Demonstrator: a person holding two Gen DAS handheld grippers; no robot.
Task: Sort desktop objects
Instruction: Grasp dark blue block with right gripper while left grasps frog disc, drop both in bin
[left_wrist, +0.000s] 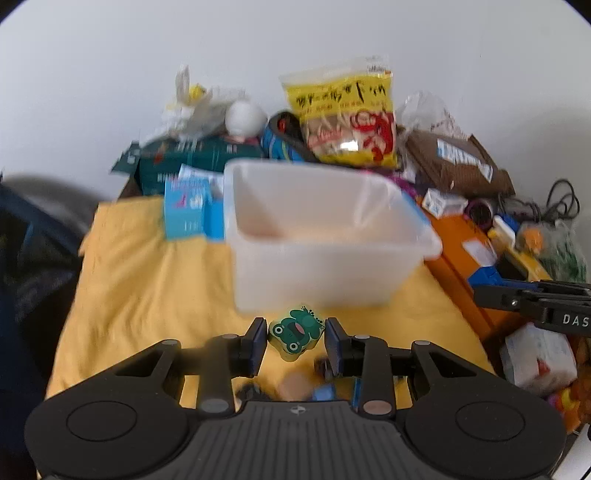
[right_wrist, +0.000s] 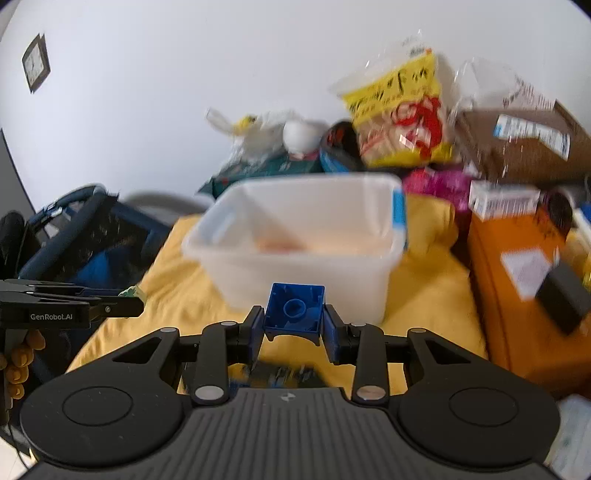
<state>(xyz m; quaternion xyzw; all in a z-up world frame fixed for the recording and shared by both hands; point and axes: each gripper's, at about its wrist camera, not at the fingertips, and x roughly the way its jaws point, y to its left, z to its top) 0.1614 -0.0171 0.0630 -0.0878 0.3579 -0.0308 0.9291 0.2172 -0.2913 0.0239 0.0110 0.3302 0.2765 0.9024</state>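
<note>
My left gripper (left_wrist: 295, 338) is shut on a small green frog block (left_wrist: 295, 334), held above the yellow cloth (left_wrist: 147, 280) just in front of the translucent white bin (left_wrist: 325, 236). My right gripper (right_wrist: 294, 320) is shut on a hollow blue building block (right_wrist: 294, 309), its open underside facing the camera, close to the bin's (right_wrist: 295, 236) near wall. The bin looks nearly bare inside, though the blur hides detail. The right gripper's side (left_wrist: 532, 302) shows at the right edge of the left wrist view. In the right wrist view the left gripper (right_wrist: 66, 302) shows at the far left.
A yellow snack bag (left_wrist: 347, 114), a dark green box (left_wrist: 199, 158), a light blue carton (left_wrist: 188, 210) and a brown parcel (left_wrist: 458, 162) crowd behind the bin. An orange box (right_wrist: 524, 280) stands to its right. Small toys (left_wrist: 321, 387) lie under the left gripper. A dark blue basket (right_wrist: 85, 240) sits at the left.
</note>
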